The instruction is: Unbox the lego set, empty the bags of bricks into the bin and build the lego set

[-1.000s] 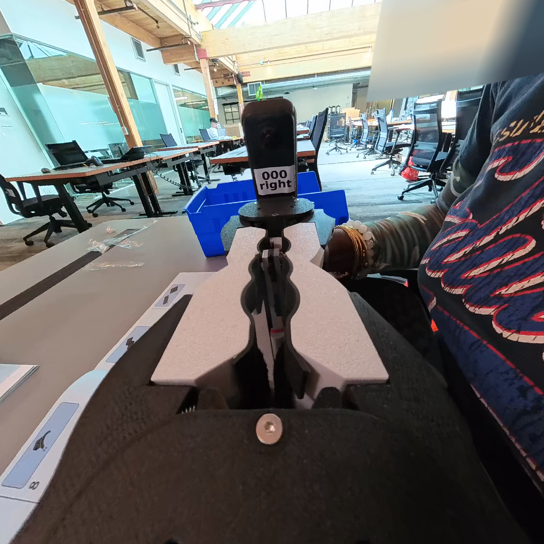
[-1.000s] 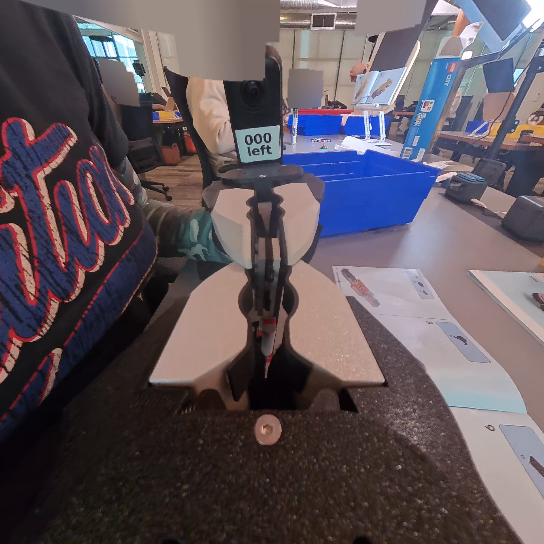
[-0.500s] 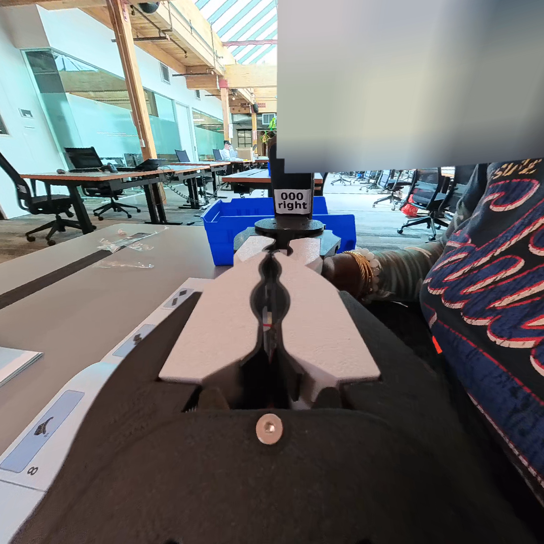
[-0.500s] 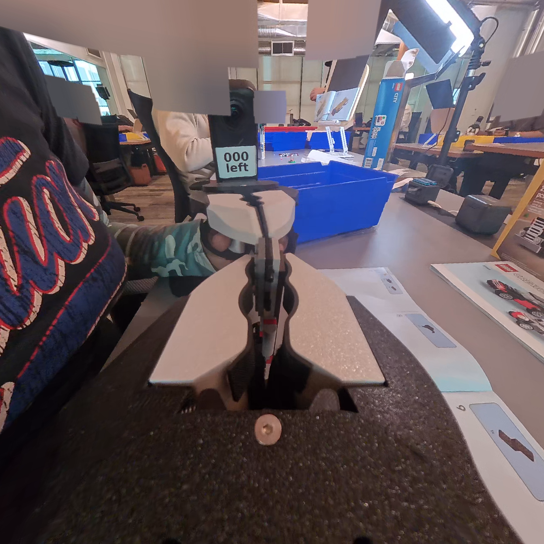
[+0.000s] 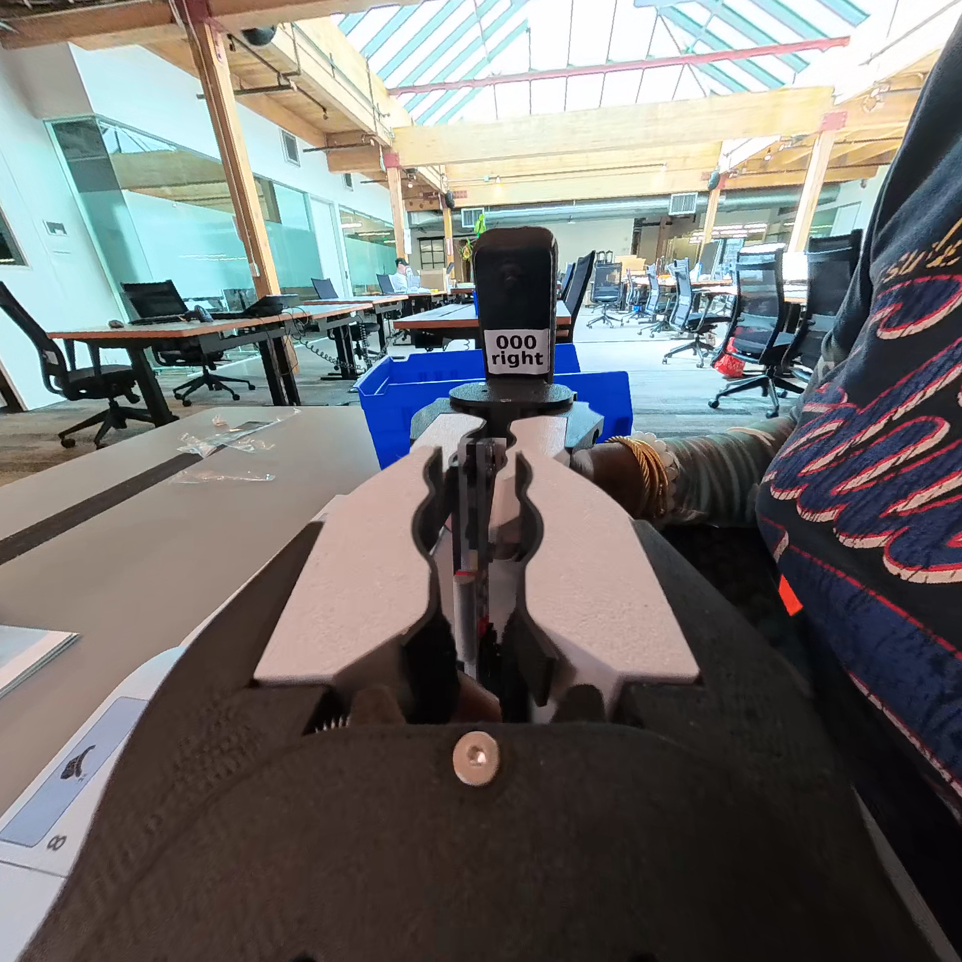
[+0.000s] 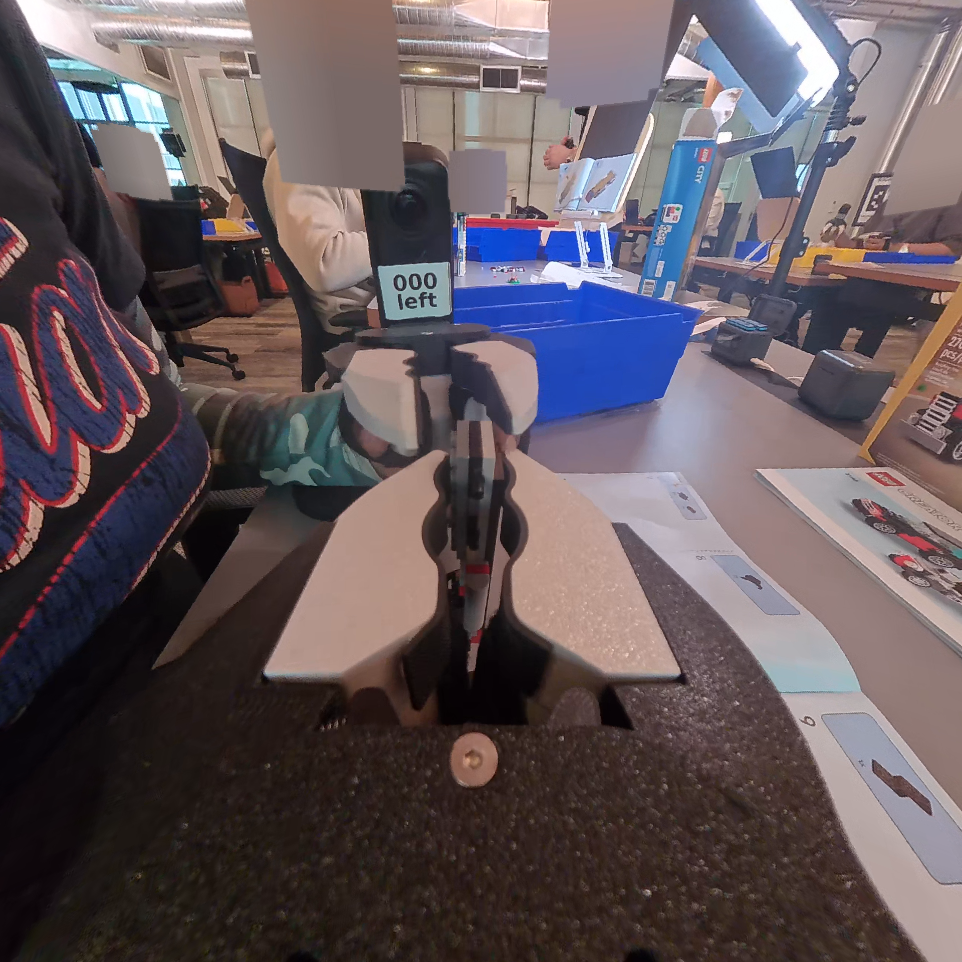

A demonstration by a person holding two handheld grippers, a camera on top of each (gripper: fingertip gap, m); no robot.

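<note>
A thin lego assembly [image 5: 471, 520] of grey, black and red parts stands edge-on between my two grippers, which face each other above the table's near edge. My left gripper [image 5: 479, 458] is shut on one end of it. My right gripper [image 6: 476, 458] is shut on the other end, where the assembly [image 6: 473, 500] fills the gap between its fingers. The right gripper [image 5: 497, 432] shows just beyond the left one's tips. The left gripper [image 6: 437, 395] shows beyond the right one's tips. The blue bin [image 6: 598, 364] stands behind them on the table.
A folded-out instruction sheet [image 6: 729, 588] lies under the grippers. A booklet [image 6: 885, 531] and the set's box [image 6: 926, 406] are at the right. Empty clear bags [image 5: 224, 447] lie at the far left. Two black devices [image 6: 843, 385] sit beyond. The person's torso [image 5: 859, 468] is close by. My two grippers' fingertips are within a few centimetres of each other.
The left gripper's jaws pinched narrower half a second ago and now stand a little wider on the assembly. The right gripper's hold has not changed. Both grippers have shifted slightly.
</note>
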